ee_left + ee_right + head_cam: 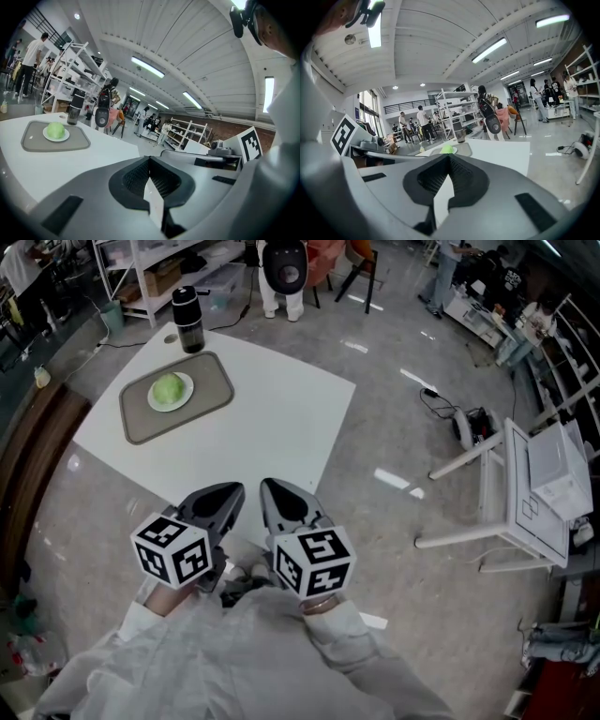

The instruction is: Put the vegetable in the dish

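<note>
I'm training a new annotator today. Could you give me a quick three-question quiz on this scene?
1. True or false: the cabbage lies on the plate.
2. What stands just beyond the tray? A) a black flask B) a kettle C) a bowl
3. Fill in: the left gripper and the right gripper are both ___, with nothing between the jaws.

Key: 1 true; 2 A; 3 shut.
</note>
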The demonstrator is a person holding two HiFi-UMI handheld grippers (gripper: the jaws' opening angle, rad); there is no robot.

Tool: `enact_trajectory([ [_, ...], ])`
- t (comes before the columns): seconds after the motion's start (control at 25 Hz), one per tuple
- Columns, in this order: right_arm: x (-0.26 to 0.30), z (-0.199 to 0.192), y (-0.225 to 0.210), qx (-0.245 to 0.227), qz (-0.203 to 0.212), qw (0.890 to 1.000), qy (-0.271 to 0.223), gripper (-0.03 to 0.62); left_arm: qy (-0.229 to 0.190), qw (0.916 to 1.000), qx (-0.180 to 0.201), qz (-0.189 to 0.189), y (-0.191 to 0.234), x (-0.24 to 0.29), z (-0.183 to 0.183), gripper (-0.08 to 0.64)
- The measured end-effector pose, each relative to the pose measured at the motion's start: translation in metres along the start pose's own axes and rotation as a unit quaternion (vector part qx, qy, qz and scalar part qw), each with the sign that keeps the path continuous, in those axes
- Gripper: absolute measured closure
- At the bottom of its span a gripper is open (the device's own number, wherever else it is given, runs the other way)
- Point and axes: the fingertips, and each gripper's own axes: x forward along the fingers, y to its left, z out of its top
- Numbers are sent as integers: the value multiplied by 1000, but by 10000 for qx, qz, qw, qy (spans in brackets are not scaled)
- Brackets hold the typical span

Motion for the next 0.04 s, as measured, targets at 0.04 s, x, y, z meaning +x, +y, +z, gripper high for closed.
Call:
enact_trajectory([
  [0.04,-1,0,0,-4,7,10000,-7,580,2,10000,-2,1,0,0,-1,552],
])
